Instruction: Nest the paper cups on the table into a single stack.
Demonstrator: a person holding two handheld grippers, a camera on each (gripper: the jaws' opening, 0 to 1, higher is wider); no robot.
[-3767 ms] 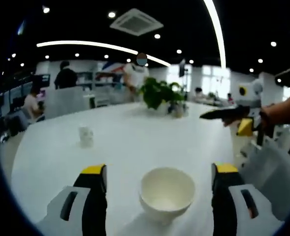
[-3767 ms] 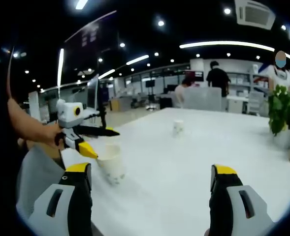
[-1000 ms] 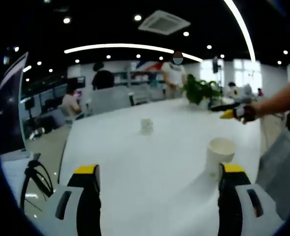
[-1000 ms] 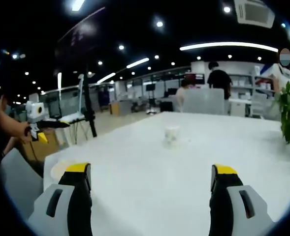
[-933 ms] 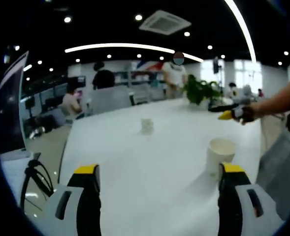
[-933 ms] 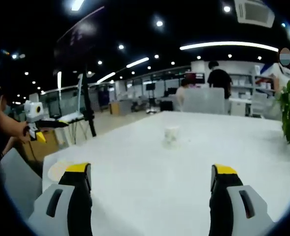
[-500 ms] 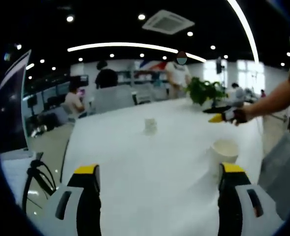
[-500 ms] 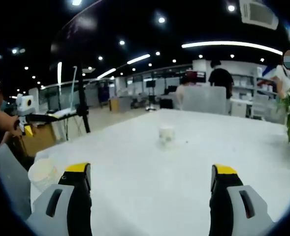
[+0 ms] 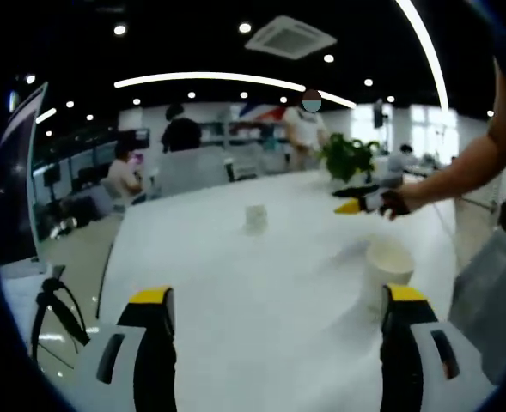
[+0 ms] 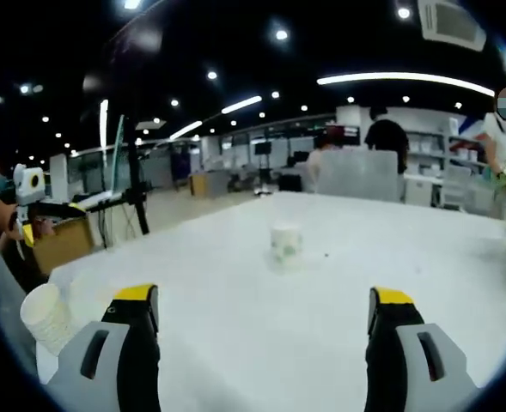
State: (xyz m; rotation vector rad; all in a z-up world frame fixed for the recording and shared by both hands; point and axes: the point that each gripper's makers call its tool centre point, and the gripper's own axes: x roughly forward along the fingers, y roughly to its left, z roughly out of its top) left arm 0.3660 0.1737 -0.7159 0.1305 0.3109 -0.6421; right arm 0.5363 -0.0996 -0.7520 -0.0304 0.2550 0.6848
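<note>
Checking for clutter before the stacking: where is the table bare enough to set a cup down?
Bare table lies between the far cup and the near cup. The plant crowds the far side.

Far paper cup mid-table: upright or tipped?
Upright. The far paper cup stands on its base on the white table, apart from the near cup. Whether it is empty cannot be told.

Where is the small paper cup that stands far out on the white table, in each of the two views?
Left gripper view: the far cup stands at centre, slightly left, on the white table.
Right gripper view: the far cup stands near centre, slightly right.
Shared landmark: the person in black behind the table.
</note>
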